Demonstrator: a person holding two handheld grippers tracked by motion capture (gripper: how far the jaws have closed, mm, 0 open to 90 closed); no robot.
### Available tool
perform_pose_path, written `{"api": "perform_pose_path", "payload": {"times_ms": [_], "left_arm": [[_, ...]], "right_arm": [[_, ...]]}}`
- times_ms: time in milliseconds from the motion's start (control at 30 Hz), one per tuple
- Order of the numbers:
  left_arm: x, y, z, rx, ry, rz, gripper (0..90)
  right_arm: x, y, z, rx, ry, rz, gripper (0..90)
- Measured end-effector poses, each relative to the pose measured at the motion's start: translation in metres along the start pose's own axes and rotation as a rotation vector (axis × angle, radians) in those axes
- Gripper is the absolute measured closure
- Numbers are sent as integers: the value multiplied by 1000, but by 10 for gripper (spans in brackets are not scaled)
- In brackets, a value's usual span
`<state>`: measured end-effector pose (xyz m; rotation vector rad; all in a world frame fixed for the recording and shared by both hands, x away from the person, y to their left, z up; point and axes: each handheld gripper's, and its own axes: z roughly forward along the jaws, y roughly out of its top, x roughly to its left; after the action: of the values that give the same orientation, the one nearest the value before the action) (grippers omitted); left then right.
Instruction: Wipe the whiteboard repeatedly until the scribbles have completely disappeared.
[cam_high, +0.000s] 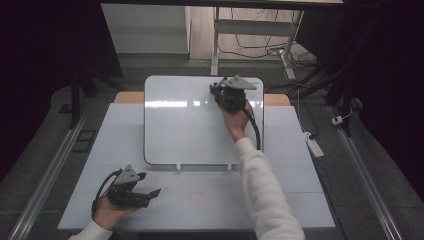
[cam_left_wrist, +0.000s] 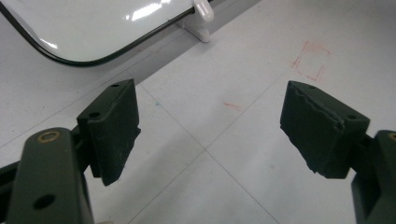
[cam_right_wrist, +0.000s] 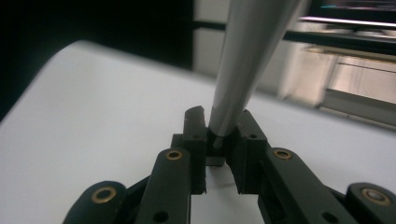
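Lower left of the high view: left gripper (cam_high: 150, 192) rests above the pale grey table (cam_high: 200, 200), jaws spread wide with nothing between them. Centre: glossy white rectangular board (cam_high: 185, 125). Upper right of the board: right gripper (cam_high: 218, 90), jaws clamped on a slim grey tapered pen-like rod (cam_right_wrist: 243, 60).

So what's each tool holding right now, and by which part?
The right tool is shut on a grey pen, clamped at its narrow end. The left tool is open and holds nothing.
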<state>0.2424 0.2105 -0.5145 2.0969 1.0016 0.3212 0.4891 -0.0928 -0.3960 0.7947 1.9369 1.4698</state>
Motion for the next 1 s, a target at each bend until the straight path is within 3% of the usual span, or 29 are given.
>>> {"api": "perform_pose_path", "payload": {"times_ms": [67,100,133,200,267,300,333,400,467,500,567,633,667,733,767,800,833,900,967,1000], "left_arm": [[-1,0,0,2,2,5,205],[-2,0,-1,2,4,6,205],[-2,0,-1,-1,5,5,205],[-2,-1,-2,-5,6,0,205],[-2,0,-2,-3,5,0,205],[-1,0,-1,0,5,1,205],[-1,0,0,3,4,1,205],[-1,0,1,4,4,0,205],[-1,0,0,4,5,2,205],[-1,0,-1,2,7,3,204],[-2,-1,-2,-4,7,-1,205],[-2,0,-1,-3,4,1,205],[-1,0,-1,1,5,3,205],[-1,0,1,7,4,2,205],[-1,0,1,8,4,4,204],[-1,0,1,6,5,4,204],[-2,0,-1,4,6,5,204],[-2,-1,-1,0,8,6,204],[-1,0,-1,-2,7,2,205],[-1,0,0,2,6,2,205]], "right_arm": [[10,-4,1,22,25,-68,777],[7,-3,1,21,31,-60,777],[1,-2,-1,8,11,-29,778],[-15,2,-6,-22,-78,27,778],[-26,4,-9,-43,-99,85,777],[-23,3,-9,-44,-99,84,777],[-17,2,-8,-28,-80,60,777],[-1,-2,-3,7,12,-6,777],[7,-4,-2,28,20,-81,777],[2,-3,-3,22,16,-59,777],[-13,0,-9,-9,-69,15,777],[-19,-1,-11,-26,-71,71,777],[-15,-2,-12,-18,-68,51,777],[-1,-5,-9,6,-3,-17,777],[3,-6,-8,21,-6,-63,777],[2,-6,-8,24,-9,-75,777],[-4,-5,-10,18,-17,-52,778],[-19,-4,-16,-11,-100,11,778],[-27,-5,-20,-29,-105,74,777],[-24,-5,-20,-23,-108,62,777]]}}
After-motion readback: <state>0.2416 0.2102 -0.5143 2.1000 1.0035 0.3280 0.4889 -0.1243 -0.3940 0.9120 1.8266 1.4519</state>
